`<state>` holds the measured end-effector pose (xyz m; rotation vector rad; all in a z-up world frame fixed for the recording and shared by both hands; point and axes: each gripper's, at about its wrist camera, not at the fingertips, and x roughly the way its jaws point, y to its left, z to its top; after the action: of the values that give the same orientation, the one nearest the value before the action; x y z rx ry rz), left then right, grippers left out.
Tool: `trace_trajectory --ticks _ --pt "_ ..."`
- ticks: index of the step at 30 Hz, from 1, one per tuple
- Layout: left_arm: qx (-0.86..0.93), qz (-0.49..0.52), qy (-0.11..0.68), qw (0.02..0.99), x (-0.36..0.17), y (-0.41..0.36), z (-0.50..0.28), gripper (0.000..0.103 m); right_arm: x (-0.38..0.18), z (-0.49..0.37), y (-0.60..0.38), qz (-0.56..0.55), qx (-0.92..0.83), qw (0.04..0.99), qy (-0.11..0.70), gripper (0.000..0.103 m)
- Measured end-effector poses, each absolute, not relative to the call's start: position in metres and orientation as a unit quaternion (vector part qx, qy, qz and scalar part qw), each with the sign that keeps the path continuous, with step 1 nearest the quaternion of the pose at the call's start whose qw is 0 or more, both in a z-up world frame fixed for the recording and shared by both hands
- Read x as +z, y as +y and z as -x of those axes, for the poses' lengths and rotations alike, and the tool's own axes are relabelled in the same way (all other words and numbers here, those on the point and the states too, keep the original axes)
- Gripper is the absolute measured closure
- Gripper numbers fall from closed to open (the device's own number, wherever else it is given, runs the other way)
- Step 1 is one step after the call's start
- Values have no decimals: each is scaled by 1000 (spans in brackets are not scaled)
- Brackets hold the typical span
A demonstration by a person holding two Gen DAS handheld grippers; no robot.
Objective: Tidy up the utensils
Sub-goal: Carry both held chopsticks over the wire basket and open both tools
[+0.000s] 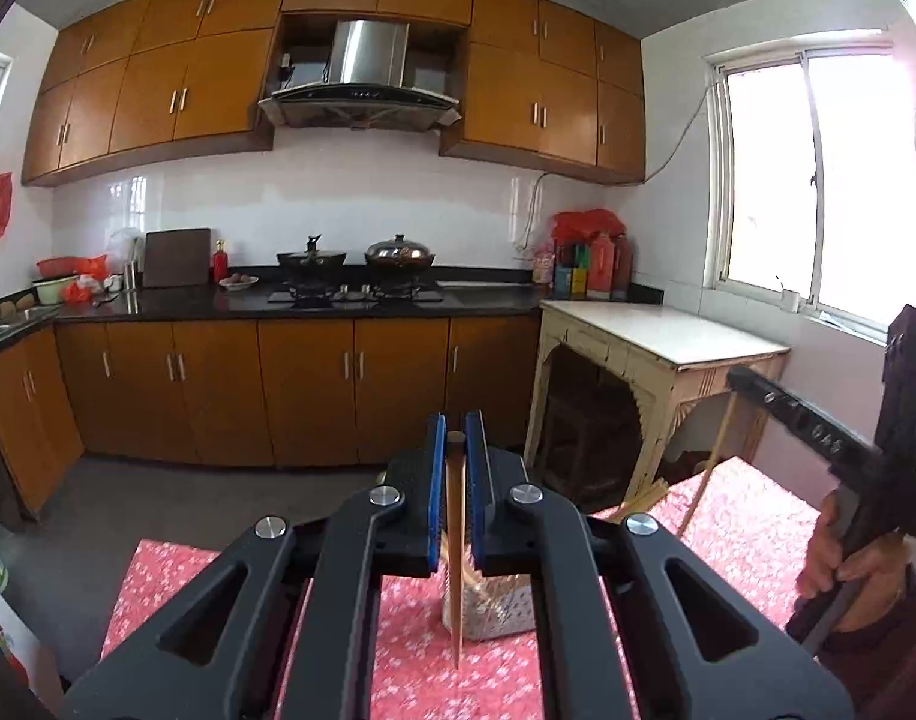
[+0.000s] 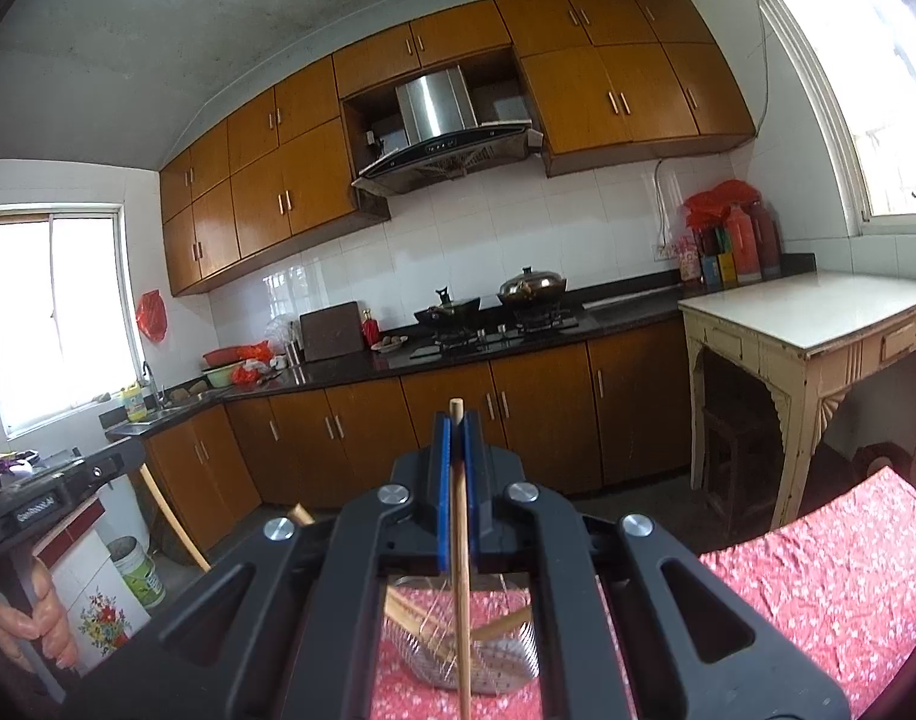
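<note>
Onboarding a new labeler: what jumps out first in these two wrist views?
Each gripper pinches one chopstick upright between blue pads: the left gripper a dark chopstick, the right gripper a paler chopstick. Below both, a perforated metal holder already containing chopsticks sits on the red floral tablecloth. Behind, orange-brown cabinets and a steel range hood fill the kitchen wall.

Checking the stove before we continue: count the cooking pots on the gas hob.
2. A dark wok sits on the hob's left burner, and a steel-lidded wok on the right burner. Nothing else shows on the hob.
</note>
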<state>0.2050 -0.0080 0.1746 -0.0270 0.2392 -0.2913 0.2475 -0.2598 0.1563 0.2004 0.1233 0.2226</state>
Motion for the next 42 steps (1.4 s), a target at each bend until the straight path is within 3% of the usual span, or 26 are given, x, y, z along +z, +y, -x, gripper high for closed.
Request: trace_trajectory --ticks 10,17,27,28,29,31,33,39,42 --pt "-126 14 74 989 214 -50 -253 96 184 -304 -251 -104 88 990 24 98" --pt "-115 24 108 987 177 -62 -302 96 171 -344 -242 -109 78 991 19 98" --pt "-110 26 168 979 137 -61 -328 96 115 -395 -234 -112 83 985 104 96" --pt "-107 26 172 979 136 -60 -327 96 112 -397 -234 -108 79 985 111 91" --pt "-105 26 173 979 137 -59 -327 96 110 -396 -235 -106 76 985 115 72" --pt "-98 26 175 979 140 -53 -324 87 110 -390 -239 -110 67 985 110 52" --pt "-86 33 168 982 145 -45 -319 46 114 -380 -245 -107 60 987 102 52" --pt "-56 27 148 987 161 -21 -291 40 131 -345 -264 -101 42 990 86 43" --pt "-46 25 145 988 162 -9 -273 34 136 -320 -266 -88 33 992 82 30"
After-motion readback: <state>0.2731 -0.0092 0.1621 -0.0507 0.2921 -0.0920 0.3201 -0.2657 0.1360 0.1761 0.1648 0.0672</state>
